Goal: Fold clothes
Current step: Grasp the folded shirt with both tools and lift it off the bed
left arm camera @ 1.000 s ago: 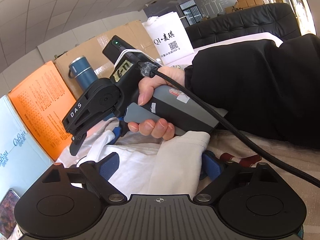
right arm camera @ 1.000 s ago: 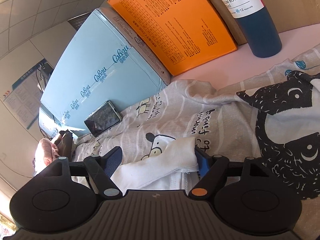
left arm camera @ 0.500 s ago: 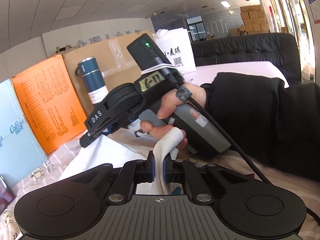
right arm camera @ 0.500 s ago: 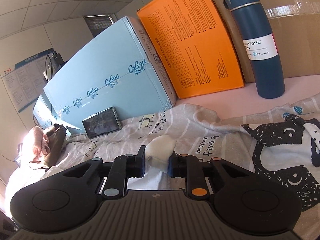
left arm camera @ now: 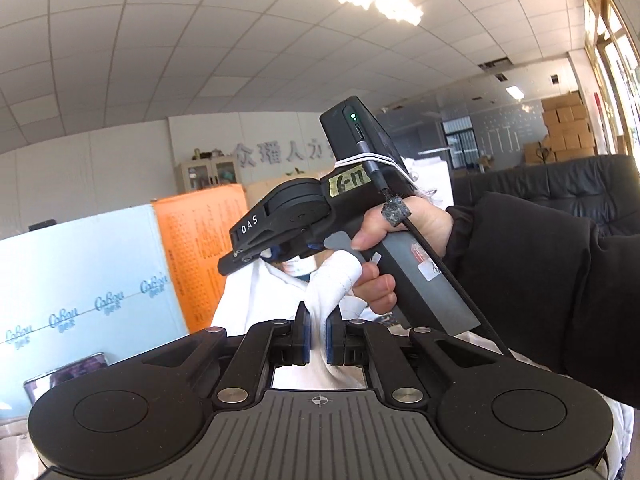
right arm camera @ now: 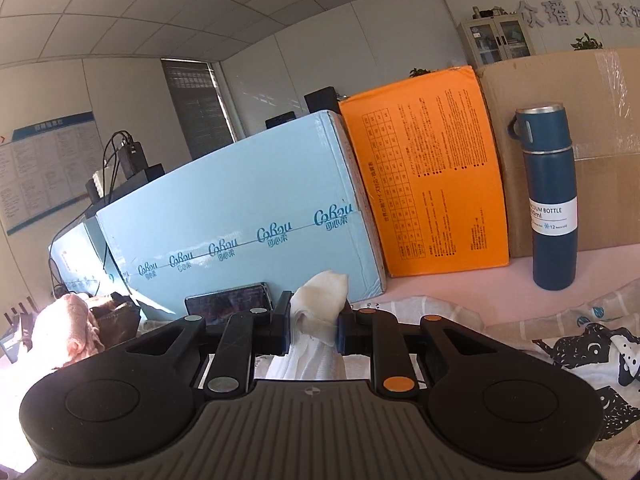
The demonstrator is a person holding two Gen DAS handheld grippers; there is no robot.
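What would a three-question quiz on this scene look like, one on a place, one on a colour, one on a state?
1. Where does the tall dark blue metal flask stand?
A. In front of the brown cardboard box
B. On top of the light blue carton
C. Lying on the printed grey sheet

2. What colour is the box between the light blue carton and the brown one?
A. Green
B. Orange
C. Red

3. What is the left gripper doing?
A. Standing open, nothing in it
B. Shut on white cloth
C. Shut on the flask

Answers: 1 A, its base is on the table before the cardboard; 2 B, the orange box leans there; 3 B, cloth rises from between its pads.
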